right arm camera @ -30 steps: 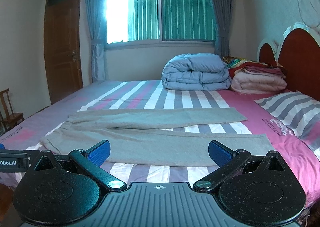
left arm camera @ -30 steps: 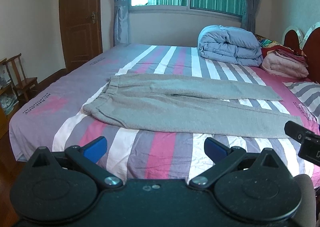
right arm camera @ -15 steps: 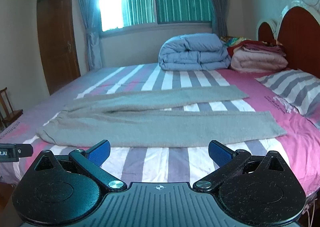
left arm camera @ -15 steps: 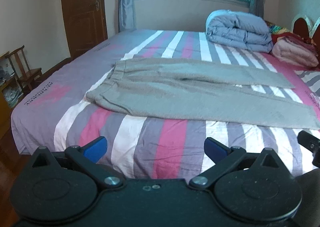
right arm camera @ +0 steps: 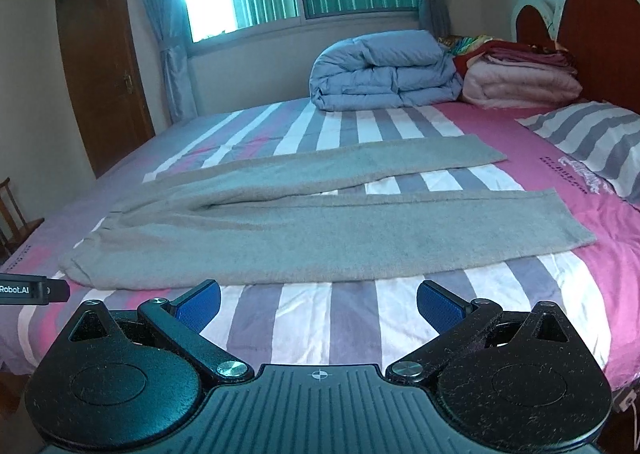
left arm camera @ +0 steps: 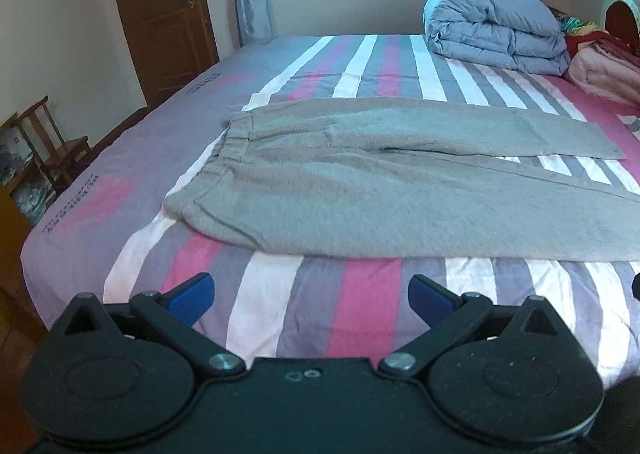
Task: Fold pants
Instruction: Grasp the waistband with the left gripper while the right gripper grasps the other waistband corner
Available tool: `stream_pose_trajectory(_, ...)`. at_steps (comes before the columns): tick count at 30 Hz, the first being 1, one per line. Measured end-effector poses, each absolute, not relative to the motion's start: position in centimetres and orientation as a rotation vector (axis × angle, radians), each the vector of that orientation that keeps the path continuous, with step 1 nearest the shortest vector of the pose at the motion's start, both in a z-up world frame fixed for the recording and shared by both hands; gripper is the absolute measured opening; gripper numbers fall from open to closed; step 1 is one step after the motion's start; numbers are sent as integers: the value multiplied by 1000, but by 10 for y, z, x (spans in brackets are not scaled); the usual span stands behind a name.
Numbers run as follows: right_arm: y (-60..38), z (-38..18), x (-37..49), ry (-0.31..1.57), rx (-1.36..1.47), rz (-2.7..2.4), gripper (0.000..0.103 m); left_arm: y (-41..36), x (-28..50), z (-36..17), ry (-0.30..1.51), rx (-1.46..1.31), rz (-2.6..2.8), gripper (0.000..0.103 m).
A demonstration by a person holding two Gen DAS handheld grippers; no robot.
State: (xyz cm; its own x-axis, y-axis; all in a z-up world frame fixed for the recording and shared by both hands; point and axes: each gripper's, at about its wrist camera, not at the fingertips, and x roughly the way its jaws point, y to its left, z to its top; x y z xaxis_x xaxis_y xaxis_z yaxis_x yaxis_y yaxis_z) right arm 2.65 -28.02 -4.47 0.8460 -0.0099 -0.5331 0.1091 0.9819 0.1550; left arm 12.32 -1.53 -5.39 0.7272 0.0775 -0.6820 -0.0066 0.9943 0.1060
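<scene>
The grey pants (left arm camera: 360,190) lie flat on the striped bed (left arm camera: 280,294), waistband toward the wooden door (left arm camera: 160,14), legs splayed in a narrow V running away from that door toward the headboard (right arm camera: 592,46); nothing is folded yet. The left gripper (left arm camera: 311,296) hovers with its blue pads spread wide and empty, on the near side of the waistband; the right gripper (right arm camera: 319,300) is likewise spread and empty, on the near side of the closer leg. The likely trouble lies in the pinch: the knit fabric lies flush on the sheet, so a shallow pinch could catch the sheet along with the pants, or take only the top layer and let the leg sag; since the legs are apart, lifting the near leg unevenly could leave it skewed over the far one. Compared with a second ago, both grippers have moved closer to and lower over the bed, so the pants fill more of each view; the folded blue duvet (right arm camera: 384,70) beyond the pants is unchanged.
</scene>
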Motion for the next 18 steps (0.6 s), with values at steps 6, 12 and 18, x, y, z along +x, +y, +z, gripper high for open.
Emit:
stream_pose_trajectory(6, -279, -35, 70, 553, 117, -25, 103, -14, 166, -50, 777, 130, 56, 97)
stream_pose_trajectory(12, -273, -28, 124, 538, 44, 38, 103, 0, 221, -42, 786, 122, 77, 97)
stream_pose_trajectory(18, -268, -30, 195, 563, -7, 149, 103, 19, 289, -43, 815, 135, 86, 97)
